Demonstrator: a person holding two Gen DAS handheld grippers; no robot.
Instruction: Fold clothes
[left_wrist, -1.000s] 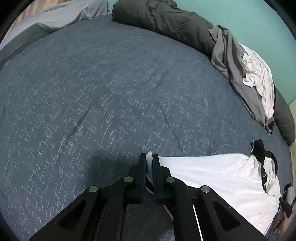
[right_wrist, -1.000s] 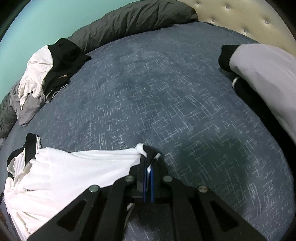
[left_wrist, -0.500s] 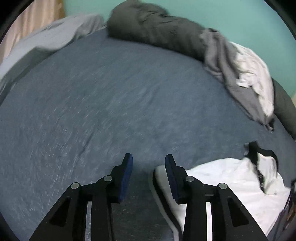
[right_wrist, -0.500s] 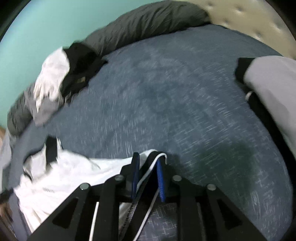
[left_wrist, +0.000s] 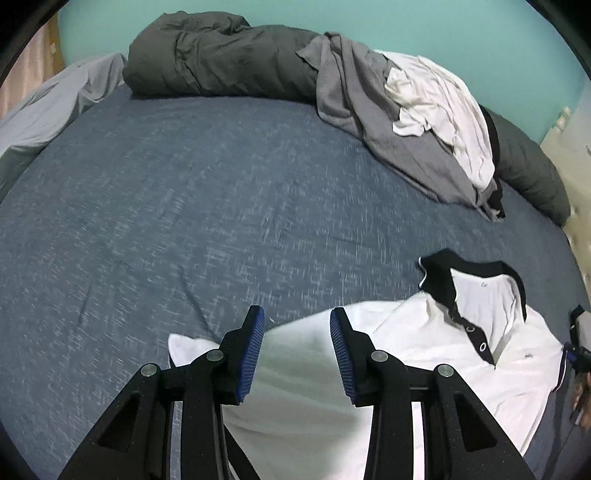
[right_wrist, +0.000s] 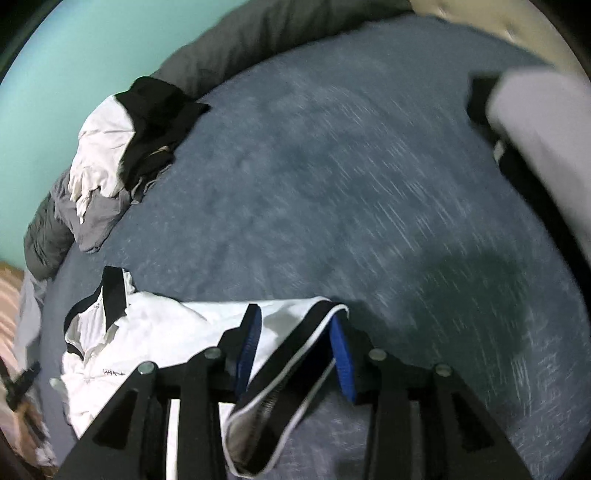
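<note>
My left hand-held gripper (left_wrist: 297, 354) hangs over the near edge of the white polo shirt (left_wrist: 424, 350) with its jaws spread; they have just been opening, and the blue pads (left_wrist: 255, 354) stand clear of the cloth, with only flat white fabric showing in the gap below them. My right hand-held gripper (right_wrist: 295, 354) has also just been opening. A black-trimmed edge of the shirt (right_wrist: 295, 354), perhaps a sleeve cuff, lies slack between its jaws, and I judge the pads no longer press on it, though blur softens that view.

The shirt lies on the near part of the bed (left_wrist: 184, 221), spread on the blue sheet, its black collar (left_wrist: 472, 273) towards the far right in the left view and its button placket facing up. A heap of unfolded clothes (left_wrist: 406, 122) sits well apart at the far edge, against the dark rolled duvet (left_wrist: 221, 62) and the green wall.

I read this as the release after laying the shirt out flat: both corners have been let go and the garment is ready for its first fold. Next I need to draw the right hand-held gripper back so the trim slips free without dragging, then pick fresh grip points, probably a sleeve and the matching hem side, and carry that side inward across the body. The cloth is light and will bunch if I pinch only the top layer or lift unevenly.
</note>
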